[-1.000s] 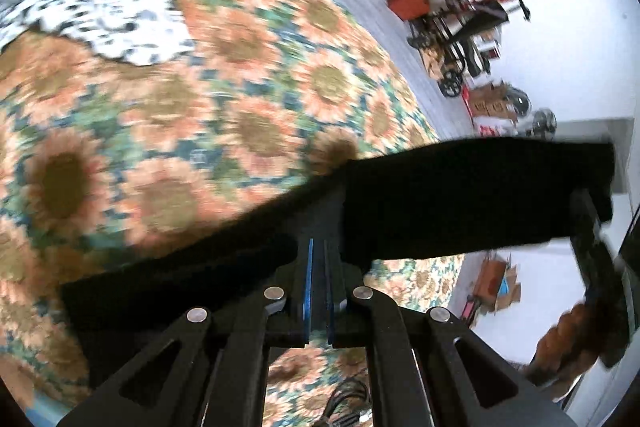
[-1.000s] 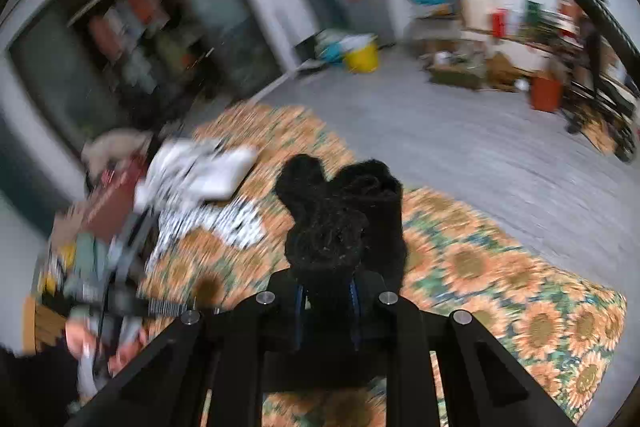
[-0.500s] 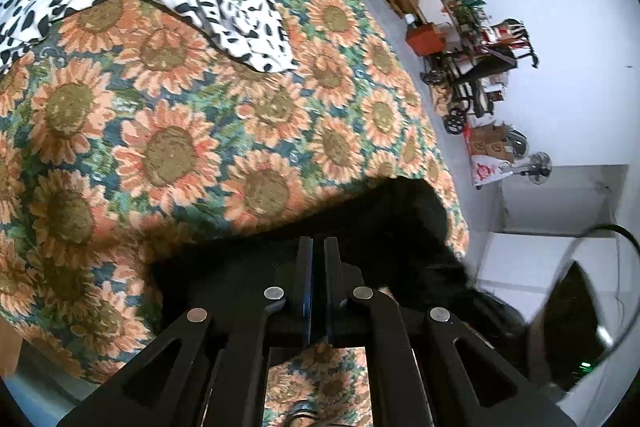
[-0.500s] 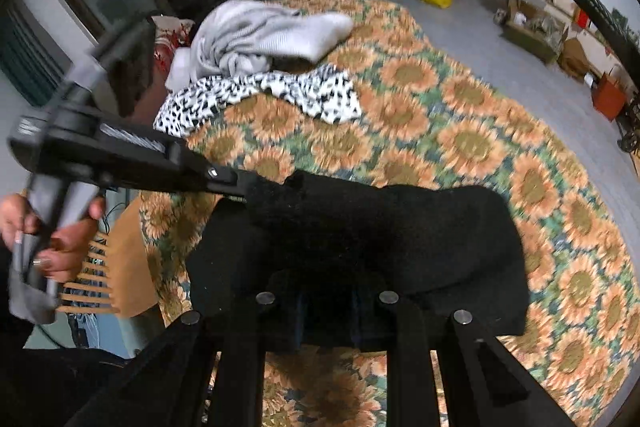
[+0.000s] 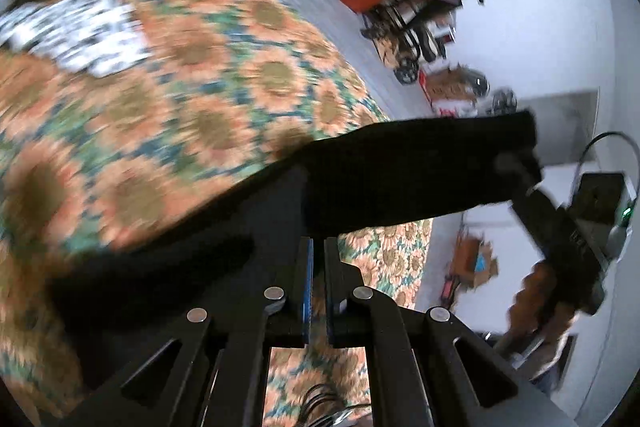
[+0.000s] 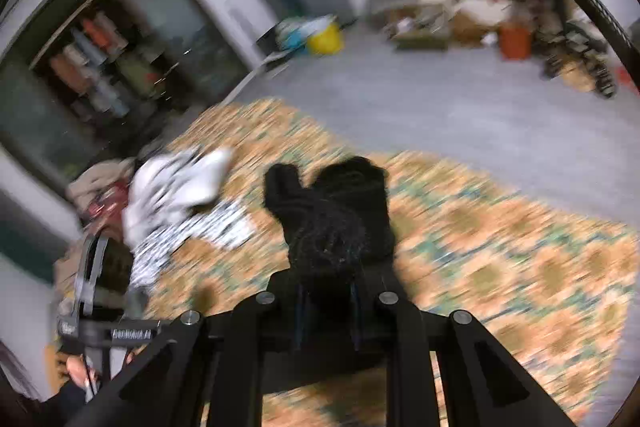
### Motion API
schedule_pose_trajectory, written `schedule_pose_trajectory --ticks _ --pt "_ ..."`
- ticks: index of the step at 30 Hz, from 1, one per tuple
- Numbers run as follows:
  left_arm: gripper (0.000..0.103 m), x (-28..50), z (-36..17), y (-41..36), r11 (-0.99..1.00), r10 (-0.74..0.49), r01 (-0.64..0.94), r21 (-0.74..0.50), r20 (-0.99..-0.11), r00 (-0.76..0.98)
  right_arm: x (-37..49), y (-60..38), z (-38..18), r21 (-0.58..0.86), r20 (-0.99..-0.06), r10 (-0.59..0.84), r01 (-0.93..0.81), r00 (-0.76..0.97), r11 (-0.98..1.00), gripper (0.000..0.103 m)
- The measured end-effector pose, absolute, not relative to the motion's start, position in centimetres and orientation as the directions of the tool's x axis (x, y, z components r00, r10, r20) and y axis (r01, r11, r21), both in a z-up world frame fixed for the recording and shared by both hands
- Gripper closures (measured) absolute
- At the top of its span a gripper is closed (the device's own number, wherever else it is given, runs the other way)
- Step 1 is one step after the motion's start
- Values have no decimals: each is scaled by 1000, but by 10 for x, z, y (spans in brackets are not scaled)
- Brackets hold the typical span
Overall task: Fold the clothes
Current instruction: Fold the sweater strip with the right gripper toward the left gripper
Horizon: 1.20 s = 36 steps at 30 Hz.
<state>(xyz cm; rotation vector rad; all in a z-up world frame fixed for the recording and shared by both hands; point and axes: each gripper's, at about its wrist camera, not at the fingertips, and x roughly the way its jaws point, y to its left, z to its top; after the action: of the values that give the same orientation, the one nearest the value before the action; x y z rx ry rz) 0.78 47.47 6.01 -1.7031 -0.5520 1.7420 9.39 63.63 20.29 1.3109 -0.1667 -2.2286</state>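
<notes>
Two grippers gripping one black garment (image 5: pixel 416 179) above the sunflower bedspread (image 5: pixel 208 99) | left gripper (image 5: pixel 317 247): jaws pinching its edge | right gripper (image 6: pixel 326 291): jaws clamping a bunched end | spotted cloth (image 6: pixel 224 223) lying on the bedspread beyond

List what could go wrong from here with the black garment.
1. The left gripper pinches only an edge of the black garment; it may slip out.
2. The right gripper holds a bunched wad, so the fold may come out crooked.
3. The spotted cloth lies close on the bedspread and may get covered.
</notes>
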Motion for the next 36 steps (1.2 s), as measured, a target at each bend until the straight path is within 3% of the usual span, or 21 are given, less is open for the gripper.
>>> schedule_pose_trajectory --ticks 6,10,13,16,22,28,31,36 --pt "98 -4 35 573 -710 658 -227 -667 -743 125 58 682 192 330 -789 -437 303 -432 -894 84" --pt "98 -12 17 604 -662 716 -164 -731 -682 149 38 699 173 308 -810 -413 298 -417 -904 84" --pt "98 -17 11 630 -687 674 -246 -684 -726 136 19 712 159 322 -818 -415 281 -398 -904 84" --pt "98 -28 -7 647 -704 661 -217 -676 -736 148 0 725 139 345 -824 -420 252 -380 -904 84" --pt "98 -37 -53 670 -734 637 -128 -667 -742 209 -12 723 113 343 -838 -422 268 -345 -900 84" --pt "98 -34 -46 672 -716 649 -160 -680 -732 207 -13 714 117 323 -832 -424 307 -358 -895 85" --pt "98 -23 -33 651 -637 748 -103 -764 -645 158 -10 716 121 325 -826 -428 311 -366 -893 85" --pt "98 7 -47 650 -663 730 -79 -745 -666 151 -4 718 122 322 -827 -421 299 -373 -898 85"
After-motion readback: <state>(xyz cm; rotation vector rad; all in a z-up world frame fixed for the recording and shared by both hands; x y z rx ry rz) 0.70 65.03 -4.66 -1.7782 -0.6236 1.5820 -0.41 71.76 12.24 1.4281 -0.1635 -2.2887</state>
